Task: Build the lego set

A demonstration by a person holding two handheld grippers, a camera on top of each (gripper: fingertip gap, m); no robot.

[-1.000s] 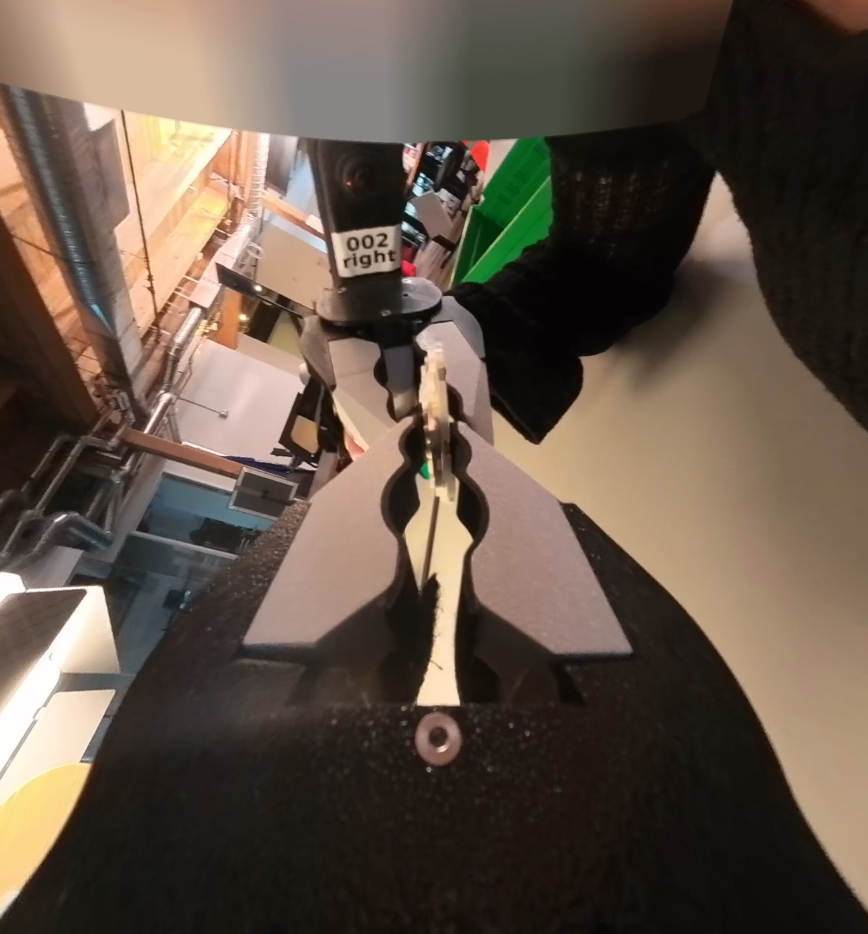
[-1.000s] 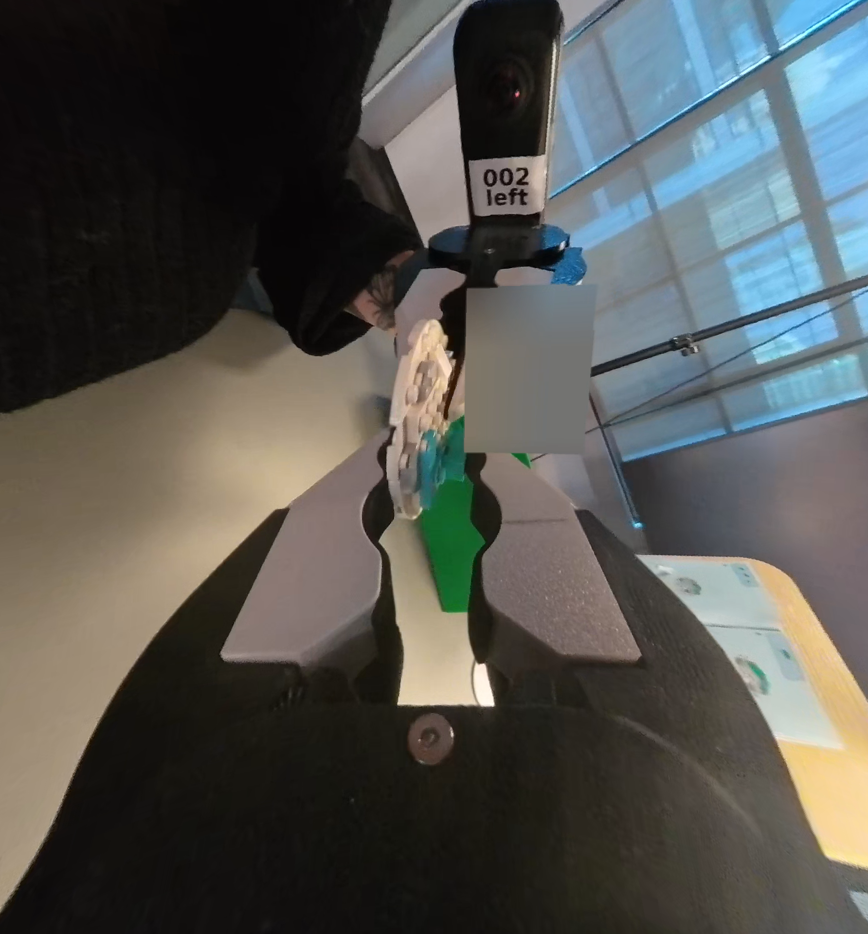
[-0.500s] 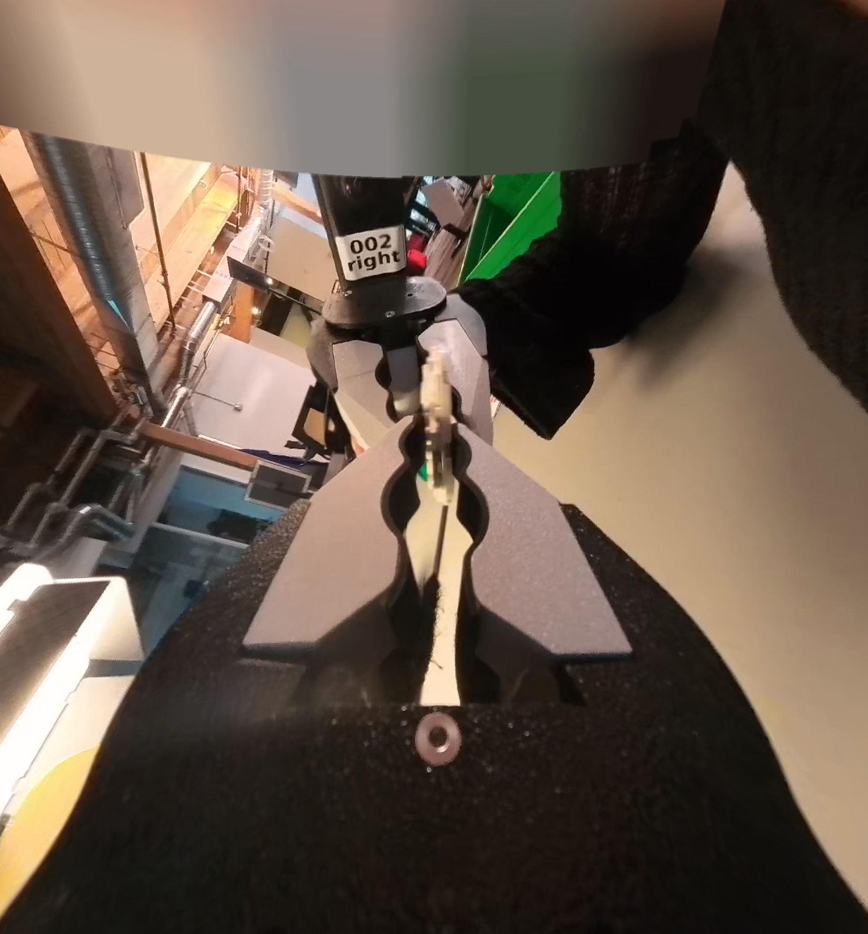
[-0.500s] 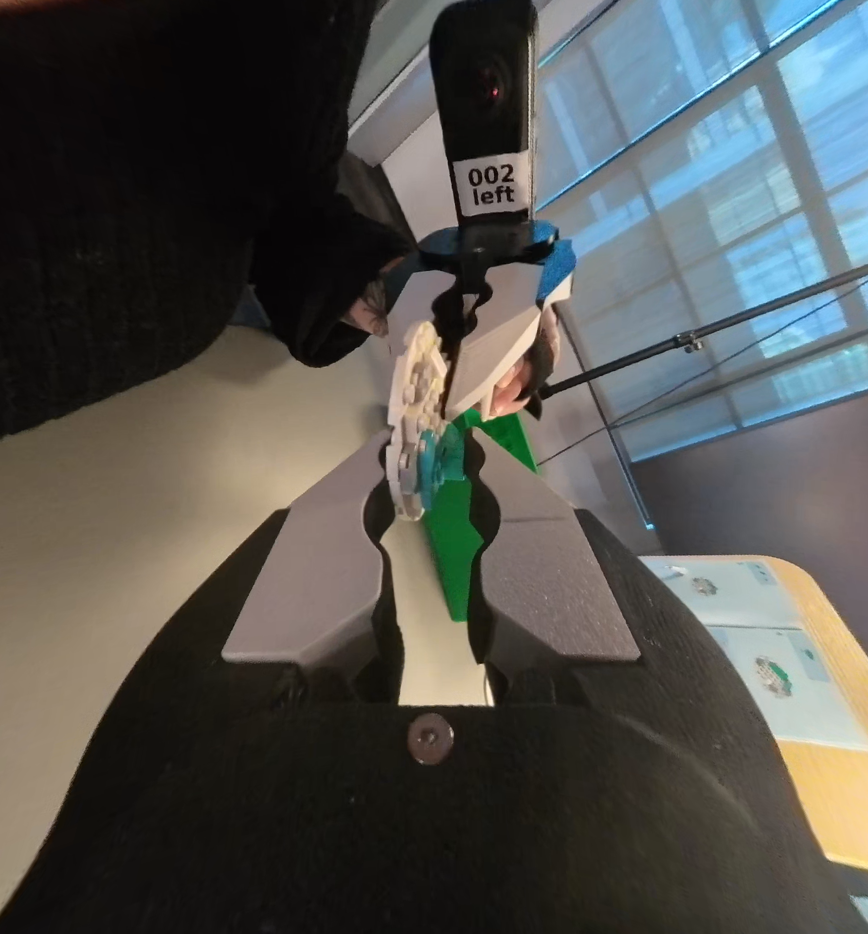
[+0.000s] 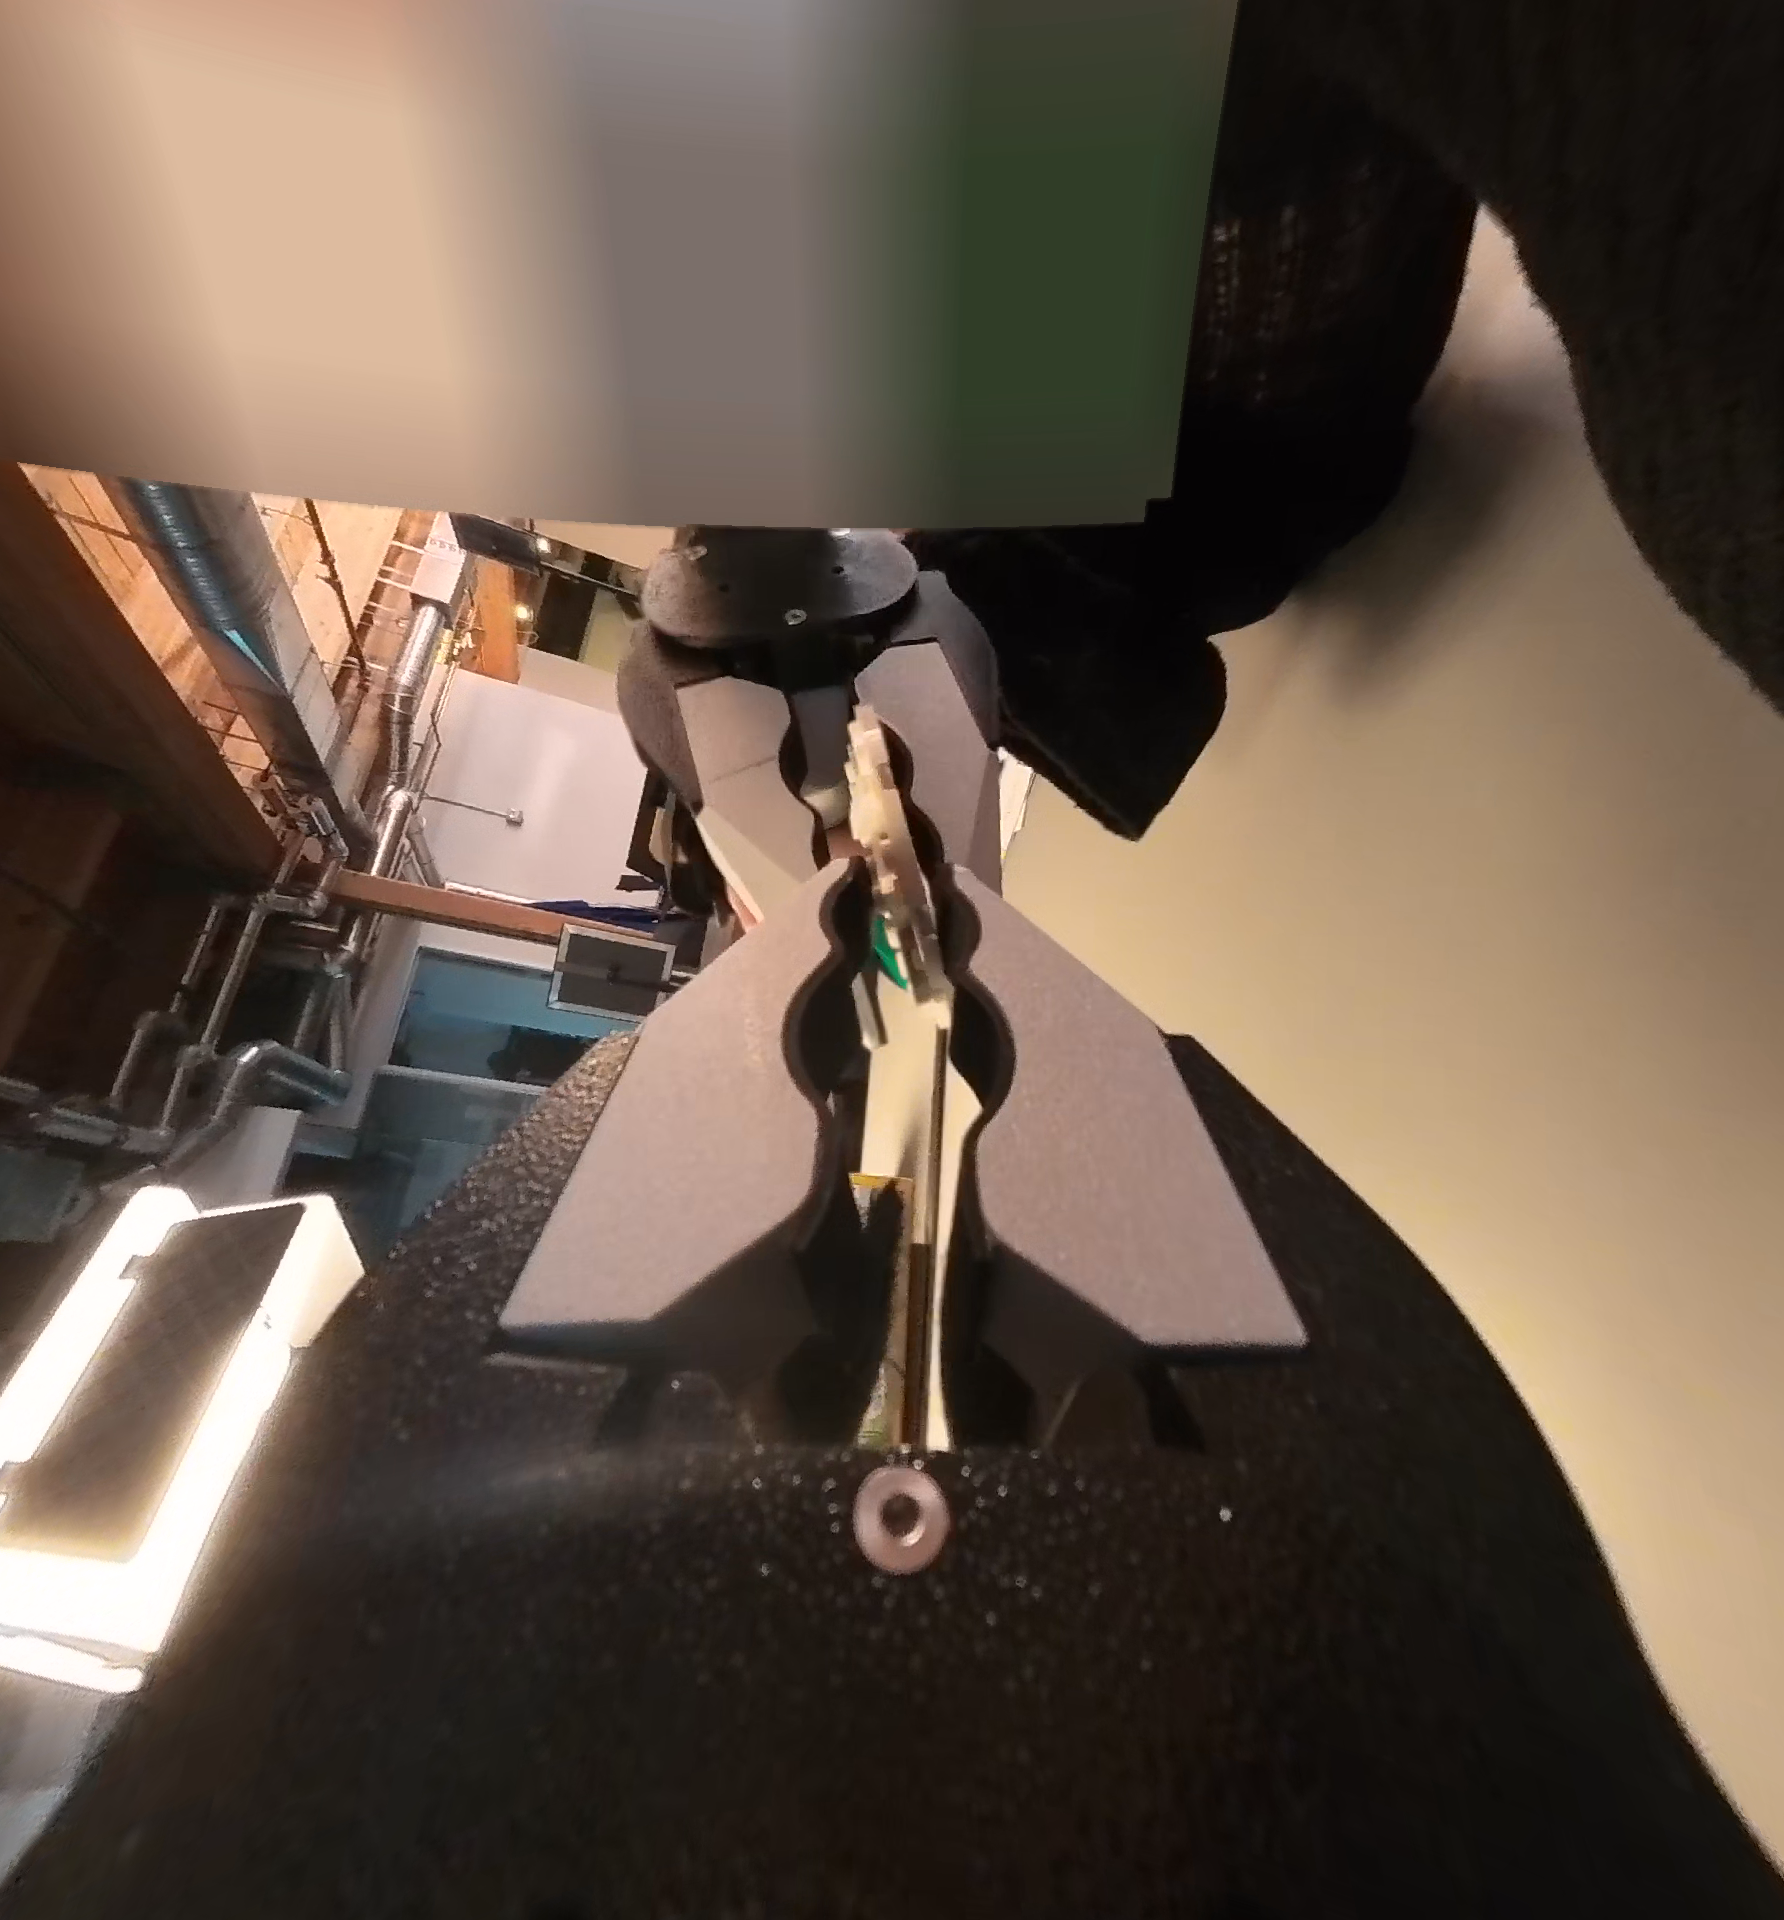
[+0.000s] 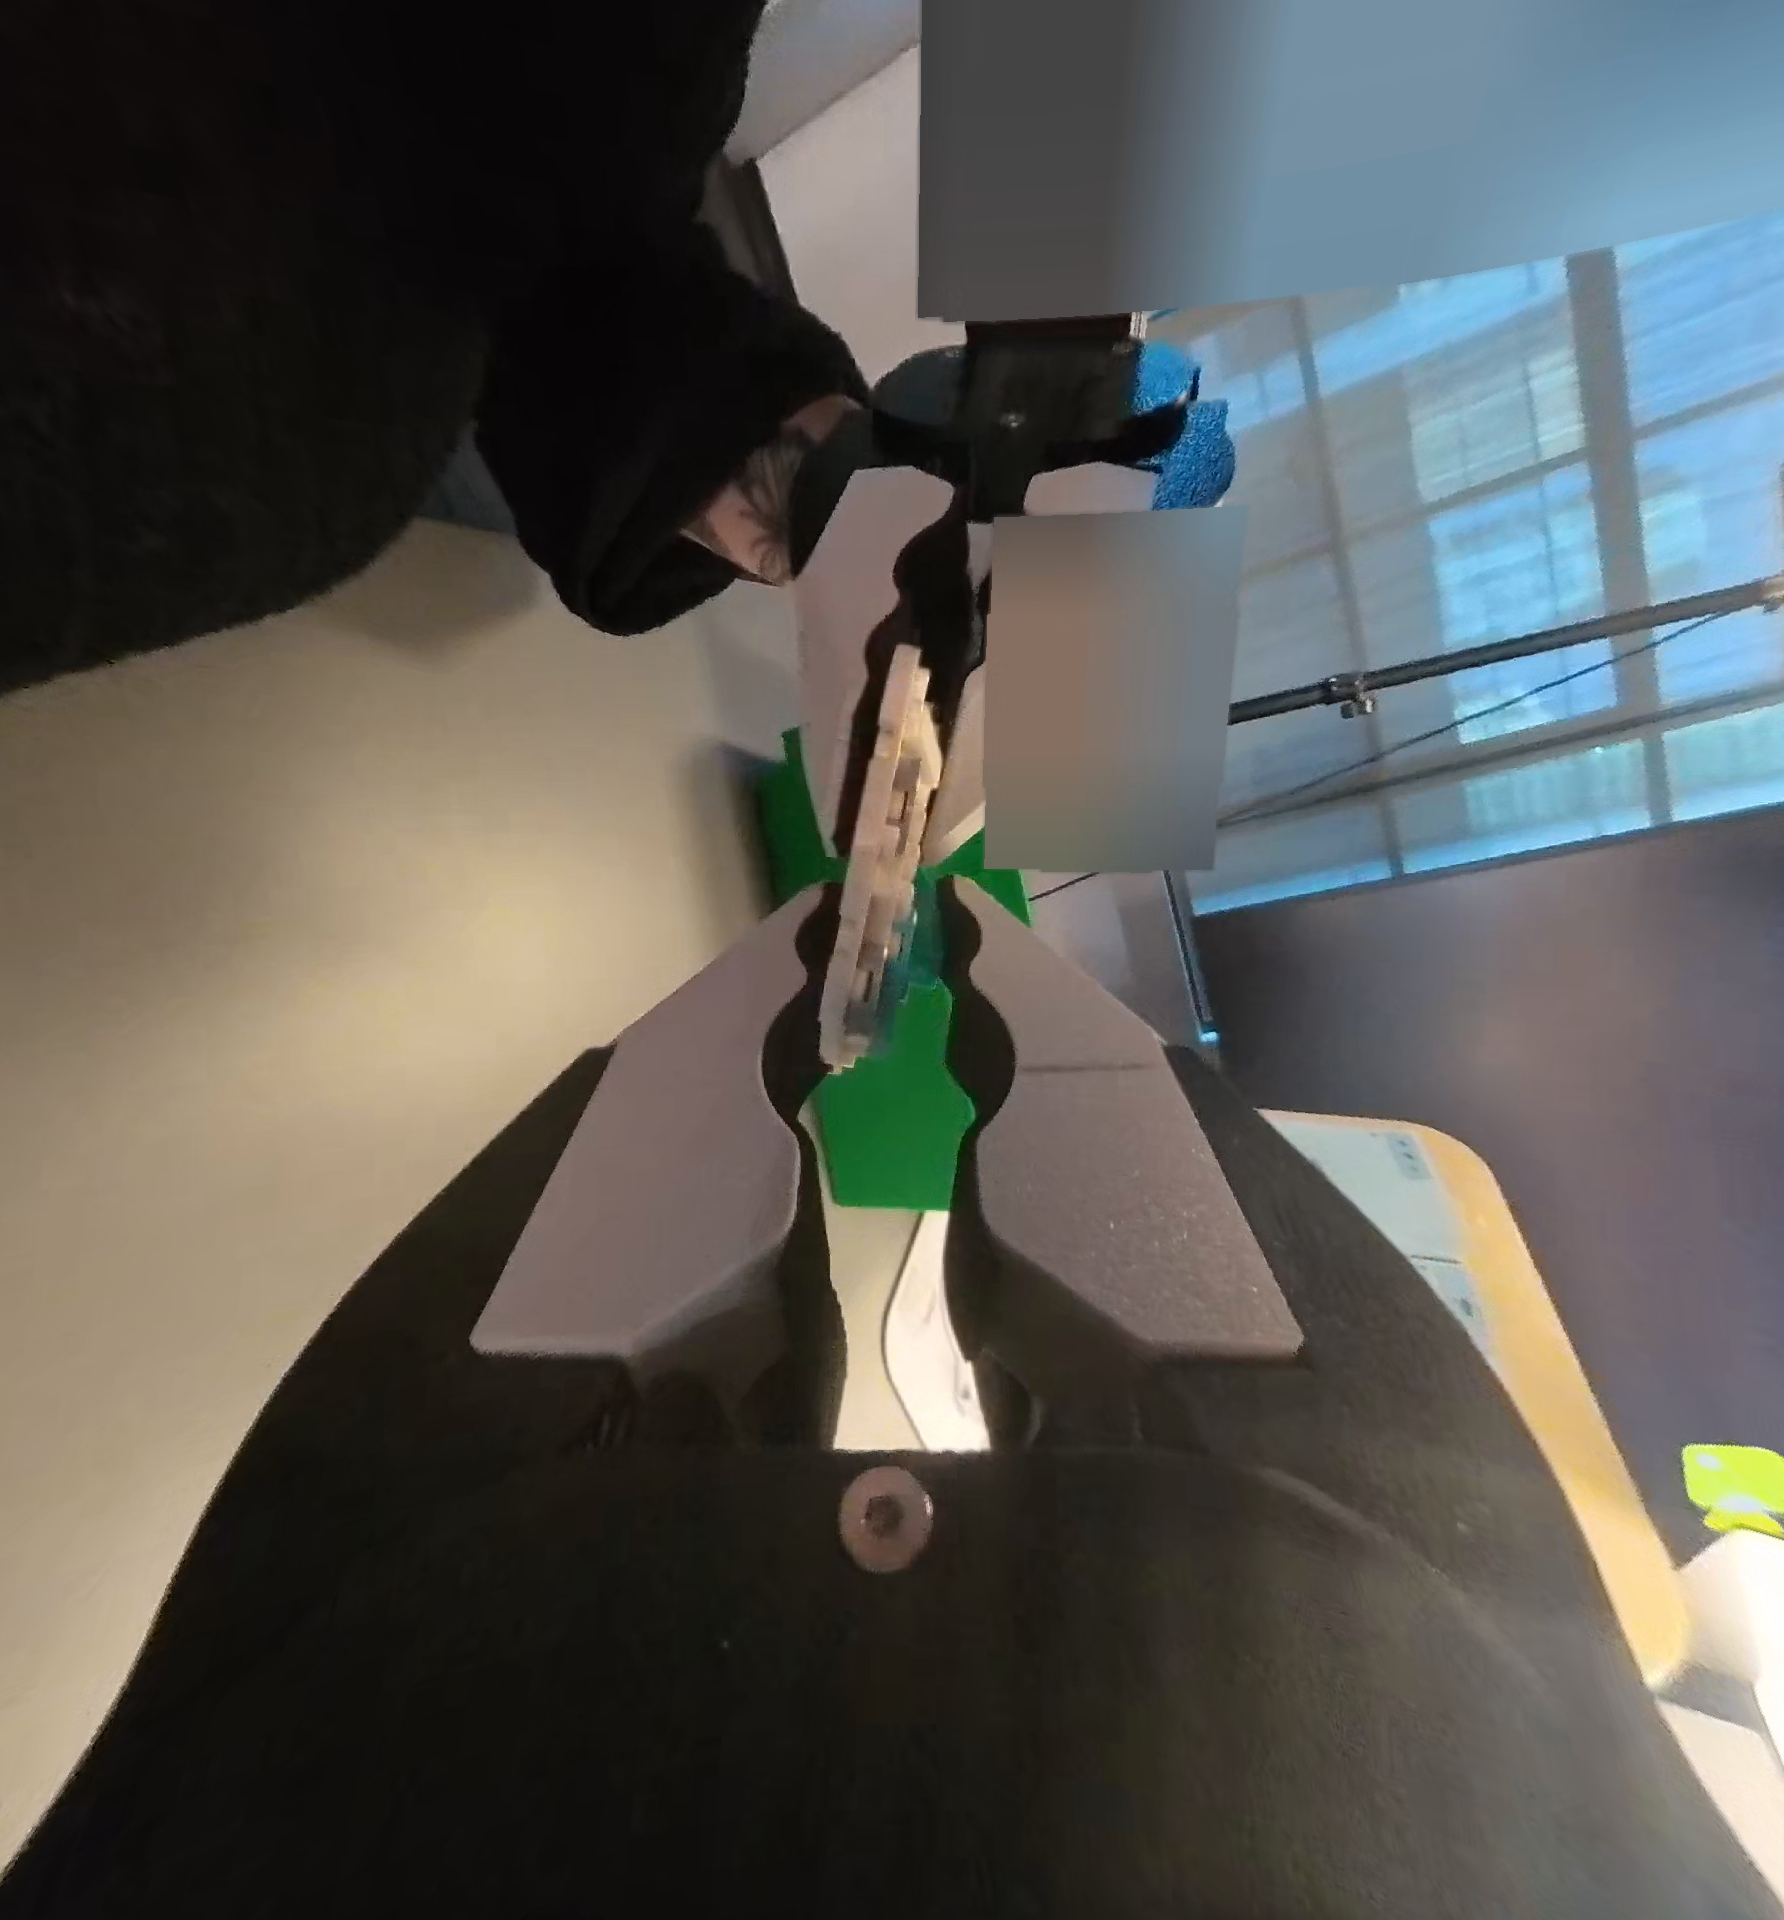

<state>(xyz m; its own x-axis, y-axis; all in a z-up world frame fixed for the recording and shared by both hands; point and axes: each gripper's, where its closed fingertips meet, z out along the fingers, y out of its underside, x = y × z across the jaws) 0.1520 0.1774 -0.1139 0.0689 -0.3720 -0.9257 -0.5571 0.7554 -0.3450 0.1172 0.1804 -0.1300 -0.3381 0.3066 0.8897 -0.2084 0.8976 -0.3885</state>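
Observation:
A round white lego plate assembly (image 6: 893,769) is held edge-on in the air between my two grippers, which face each other tip to tip. A small teal piece (image 6: 914,971) sits on its face at the near end. My right gripper (image 6: 888,914) is shut on the near end of the assembly, over the teal piece. My left gripper (image 6: 898,821) grips the far end. In the left wrist view, my left gripper (image 5: 893,883) is shut on the white assembly (image 5: 883,821), with a green bit (image 5: 883,940) beside it. The right gripper (image 5: 883,831) meets it from above.
A person's black sleeves (image 5: 1127,675) (image 6: 659,468) hold the grippers over a cream table (image 5: 1439,987). A green bin (image 6: 893,1132) stands behind the assembly. A yellow-edged table with printed sheets (image 6: 1428,1195) and a white device (image 6: 1781,1683) lie at the right.
Both grippers have kept their hold and drawn closer together. The white assembly has turned from showing its studded face to nearly edge-on in the right wrist view. Both views have tilted.

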